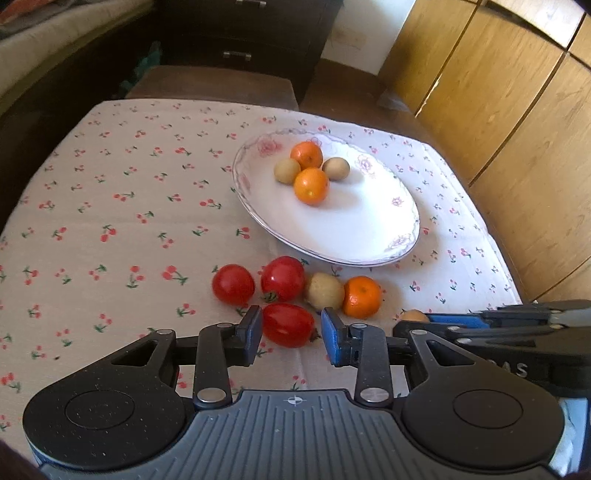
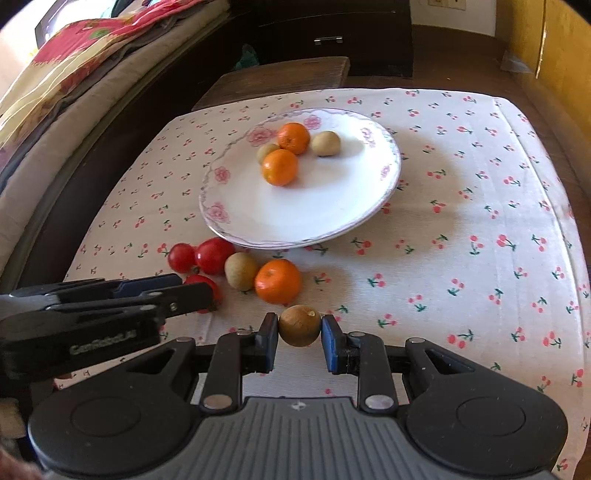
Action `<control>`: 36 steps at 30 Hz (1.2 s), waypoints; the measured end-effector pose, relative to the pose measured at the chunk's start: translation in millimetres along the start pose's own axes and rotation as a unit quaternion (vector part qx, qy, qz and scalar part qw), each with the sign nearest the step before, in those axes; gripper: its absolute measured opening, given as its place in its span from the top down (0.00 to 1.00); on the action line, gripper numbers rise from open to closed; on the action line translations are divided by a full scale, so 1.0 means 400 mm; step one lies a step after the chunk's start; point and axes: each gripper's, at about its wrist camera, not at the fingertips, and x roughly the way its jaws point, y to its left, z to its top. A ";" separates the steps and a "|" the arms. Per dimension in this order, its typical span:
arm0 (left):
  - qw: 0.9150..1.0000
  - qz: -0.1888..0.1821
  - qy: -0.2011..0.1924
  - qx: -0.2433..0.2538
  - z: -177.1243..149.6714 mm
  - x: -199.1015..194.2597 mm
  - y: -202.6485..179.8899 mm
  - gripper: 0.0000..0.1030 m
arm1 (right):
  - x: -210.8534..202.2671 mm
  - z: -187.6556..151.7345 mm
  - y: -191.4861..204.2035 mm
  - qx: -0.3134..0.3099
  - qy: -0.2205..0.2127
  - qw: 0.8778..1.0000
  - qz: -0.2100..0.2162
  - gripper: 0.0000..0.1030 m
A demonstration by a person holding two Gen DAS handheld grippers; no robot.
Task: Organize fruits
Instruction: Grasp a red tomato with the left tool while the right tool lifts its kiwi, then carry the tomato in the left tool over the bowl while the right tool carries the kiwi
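A white floral plate (image 1: pixel 369 236) (image 2: pixel 295 218) holds two oranges (image 1: pixel 311 185) (image 2: pixel 279 167) and two small tan fruits (image 1: pixel 335 168) (image 2: pixel 325 143). In front of it on the cloth lie three red tomatoes (image 1: pixel 282 277) (image 2: pixel 214 255), a tan fruit (image 1: pixel 324 290) (image 2: pixel 241 270) and an orange (image 1: pixel 361 296) (image 2: pixel 277 281). My left gripper (image 1: pixel 291 334) is open, its jaws on either side of the nearest tomato (image 1: pixel 288 324). My right gripper (image 2: pixel 299 339) is shut on a brown round fruit (image 2: pixel 299 325), also glimpsed in the left wrist view (image 1: pixel 413 315).
The table wears a cherry-print cloth (image 1: pixel 110 206) (image 2: pixel 480 221). A dark stool (image 1: pixel 214 86) and dark drawers (image 1: pixel 243 33) stand behind it. Wooden cupboard doors (image 1: pixel 498 110) are at the right, a bed with bedding (image 2: pixel 74 81) at the left.
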 end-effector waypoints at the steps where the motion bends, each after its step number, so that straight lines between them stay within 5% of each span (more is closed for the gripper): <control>1: 1.000 0.000 0.001 -0.002 0.001 0.006 -0.003 0.59 | -0.001 0.000 -0.003 0.002 0.000 1.000 -0.001 0.73; 36: 0.998 0.037 0.016 0.057 -0.055 0.003 -0.072 0.65 | -0.005 -0.050 0.010 -0.017 0.009 0.999 -0.043 0.73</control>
